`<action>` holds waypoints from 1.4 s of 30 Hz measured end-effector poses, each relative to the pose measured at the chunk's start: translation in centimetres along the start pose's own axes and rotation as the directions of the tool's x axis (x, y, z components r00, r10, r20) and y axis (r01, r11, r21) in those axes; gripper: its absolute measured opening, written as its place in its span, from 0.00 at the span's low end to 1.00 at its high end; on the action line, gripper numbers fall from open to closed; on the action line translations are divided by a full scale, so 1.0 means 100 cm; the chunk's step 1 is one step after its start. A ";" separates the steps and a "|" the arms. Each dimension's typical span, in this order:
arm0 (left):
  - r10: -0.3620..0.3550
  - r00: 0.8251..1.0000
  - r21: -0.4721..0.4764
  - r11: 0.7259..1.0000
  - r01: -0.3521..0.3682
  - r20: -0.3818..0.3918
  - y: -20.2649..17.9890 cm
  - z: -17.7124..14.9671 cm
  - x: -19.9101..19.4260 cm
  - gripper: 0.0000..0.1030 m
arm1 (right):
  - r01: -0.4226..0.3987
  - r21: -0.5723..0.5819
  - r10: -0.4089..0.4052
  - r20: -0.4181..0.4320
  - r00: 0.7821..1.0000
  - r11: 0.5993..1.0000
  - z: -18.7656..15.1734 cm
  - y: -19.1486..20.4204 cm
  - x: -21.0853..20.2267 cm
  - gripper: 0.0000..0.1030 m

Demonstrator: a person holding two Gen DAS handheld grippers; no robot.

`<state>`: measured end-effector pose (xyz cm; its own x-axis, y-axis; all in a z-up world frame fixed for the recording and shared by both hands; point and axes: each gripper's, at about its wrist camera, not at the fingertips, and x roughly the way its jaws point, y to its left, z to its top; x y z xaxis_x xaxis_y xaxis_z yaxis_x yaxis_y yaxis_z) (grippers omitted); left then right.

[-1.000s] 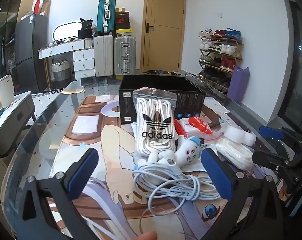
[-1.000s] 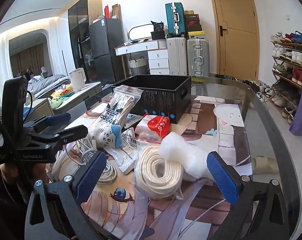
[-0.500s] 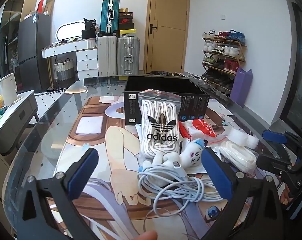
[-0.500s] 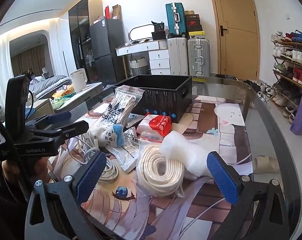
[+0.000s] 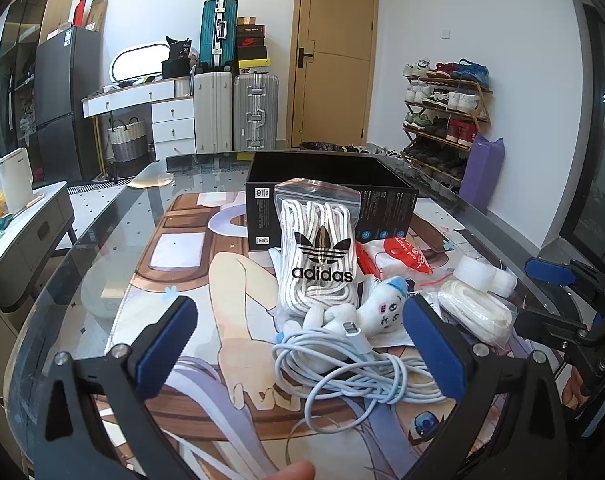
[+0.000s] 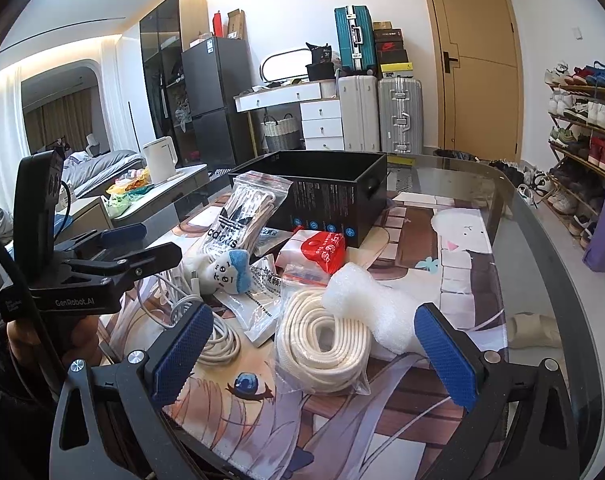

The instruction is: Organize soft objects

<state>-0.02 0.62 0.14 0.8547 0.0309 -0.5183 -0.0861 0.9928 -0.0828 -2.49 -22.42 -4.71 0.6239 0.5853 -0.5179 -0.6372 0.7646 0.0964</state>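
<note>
Slipper point(image 6: 532, 330) only in right view

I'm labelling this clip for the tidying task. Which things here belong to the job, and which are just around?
Job:
lace bag
cable
plush toy
belt coil
foam
red pack
black box

Just around:
suitcases
shoe rack
kettle

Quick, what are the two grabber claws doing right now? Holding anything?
Left gripper: open, holding nothing, above the coiled white charging cable.
Right gripper: open, holding nothing, above the bagged cream woven strap.
</note>
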 end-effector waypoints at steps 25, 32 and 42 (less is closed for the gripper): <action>-0.002 1.000 0.009 1.000 0.002 -0.001 -0.002 0.000 0.001 1.00 | 0.003 -0.001 -0.003 0.000 1.000 1.000 -0.001 -0.001 -0.001 0.99; -0.003 1.000 0.012 1.000 0.003 -0.001 -0.002 0.000 0.001 1.00 | 0.003 -0.001 -0.003 0.001 1.000 1.000 0.000 -0.002 -0.001 0.99; -0.032 0.999 0.020 0.999 0.031 0.018 -0.003 -0.001 -0.001 1.00 | 0.008 -0.002 -0.008 0.000 1.000 1.000 0.000 -0.003 -0.001 0.99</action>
<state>-0.15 0.30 0.17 0.8659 0.0015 -0.5002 -0.0491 0.9954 -0.0821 -2.38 -22.76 -4.70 0.6289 0.5793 -0.5185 -0.6334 0.7685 0.0903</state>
